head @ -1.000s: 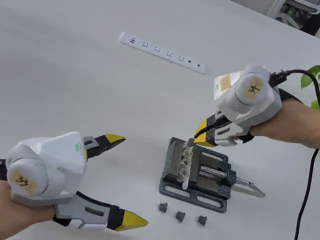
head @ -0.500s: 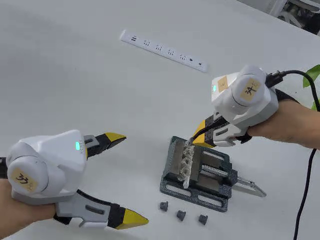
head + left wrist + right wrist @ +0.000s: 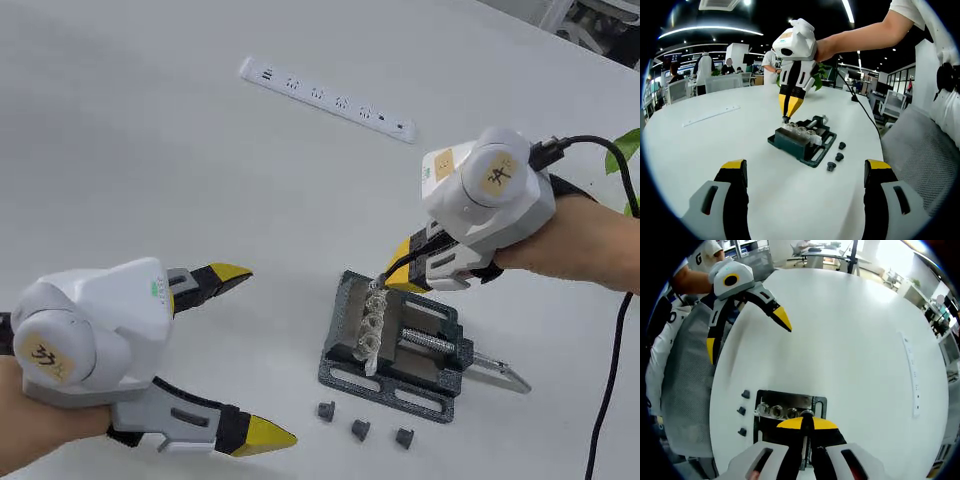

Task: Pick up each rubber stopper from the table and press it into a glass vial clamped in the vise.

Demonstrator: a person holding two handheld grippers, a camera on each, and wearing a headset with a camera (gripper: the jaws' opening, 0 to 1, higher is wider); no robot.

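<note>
The right claw [image 3: 385,283], pressed together, sits at the far clear glass vial [image 3: 375,297] in the dark grey metal vise [image 3: 400,385]; the left claw [image 3: 268,355] hangs spread, near left.

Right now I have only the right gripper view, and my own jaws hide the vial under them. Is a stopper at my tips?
Observer: In the left gripper view the right gripper pinches a small dark piece, likely a stopper, over the end vial.
Operator: Anything near my wrist?
Observer: In the head view the vise has its screw handle sticking out on that side, toward your black cable.
</note>
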